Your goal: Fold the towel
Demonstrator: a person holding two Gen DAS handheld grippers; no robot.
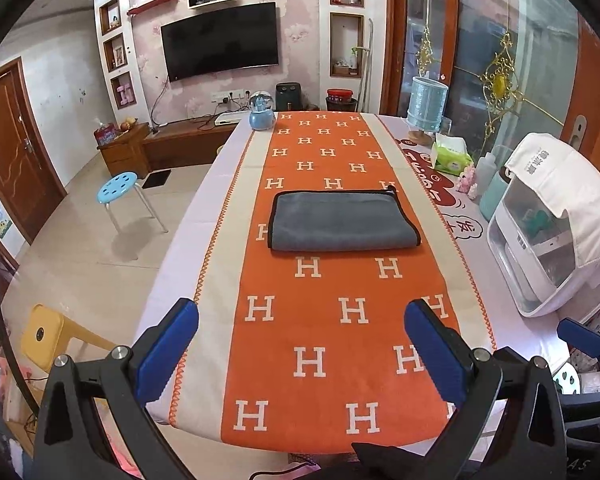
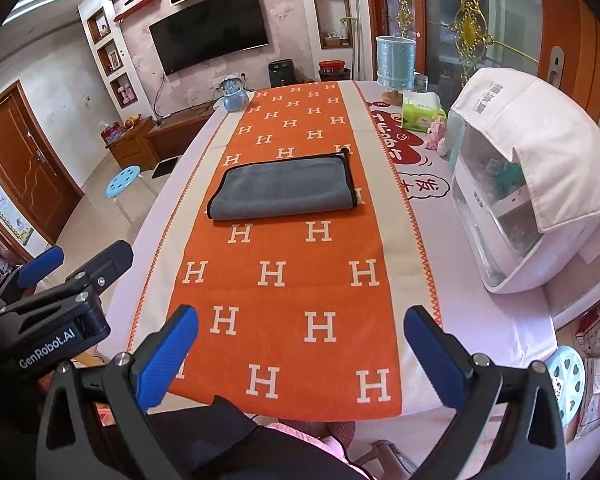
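A grey towel (image 1: 342, 220) with black trim lies folded flat on the orange H-patterned runner (image 1: 332, 320) in the middle of the table. It also shows in the right wrist view (image 2: 284, 190). My left gripper (image 1: 300, 344) is open and empty above the near end of the table, well short of the towel. My right gripper (image 2: 300, 348) is open and empty, also held back over the near end. The left gripper (image 2: 56, 280) shows at the left of the right wrist view.
A white appliance (image 1: 556, 224) under a white cloth stands at the table's right edge. A tissue pack (image 1: 450, 156), a blue basket (image 1: 426, 104) and a blue globe ornament (image 1: 262, 114) stand at the far end. A blue stool (image 1: 118, 188) and a yellow stool (image 1: 46, 334) stand on the floor to the left.
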